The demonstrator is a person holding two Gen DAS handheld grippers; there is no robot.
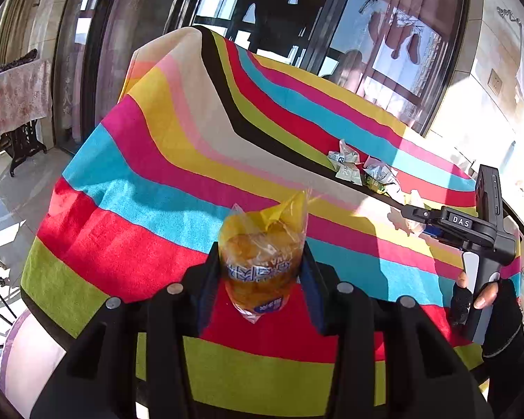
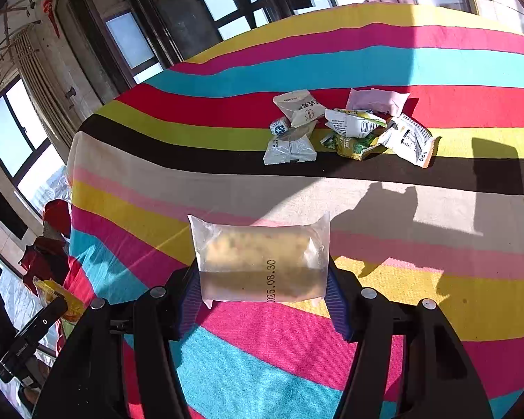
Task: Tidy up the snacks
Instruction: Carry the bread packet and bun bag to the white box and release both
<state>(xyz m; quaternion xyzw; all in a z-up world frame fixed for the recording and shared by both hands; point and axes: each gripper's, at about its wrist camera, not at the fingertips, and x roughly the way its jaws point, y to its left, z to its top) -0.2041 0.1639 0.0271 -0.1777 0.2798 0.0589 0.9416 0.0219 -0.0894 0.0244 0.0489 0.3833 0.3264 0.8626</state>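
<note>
Between the fingers of our left hand-held gripper (image 1: 262,272) we see a yellow snack bag (image 1: 262,244), squeezed tight and held up over the surface (image 1: 157,174). We hold it only by its lower half, so the crinkly plastic could slide out and the bag could drop. If we squeeze harder, we think the food inside could get squashed. Past the fingers and to the right sits a small pile of snack packets (image 1: 363,171). Far off on the right, a gloved hand (image 1: 485,307) holds our other tool. A bright striped cloth covers the surface, and big dark windows (image 1: 279,10) stand behind it. The floor on the left is shiny tile.

Up close in the right view, our right hand-held gripper (image 2: 262,289) is clamped on a clear snack pack (image 2: 262,262) with a date printed on it. It grips the pack by its two short ends. The pack is wide and soft, so we think it could bend in the middle and pop loose. Ahead of the fingers lies the pile of snack packets (image 2: 349,129), all jumbled and touching. Dropping this pack on them could knock some apart. Sun and dark shadows fall across the stripes. Windows (image 2: 17,139) line the wall to the left.
</note>
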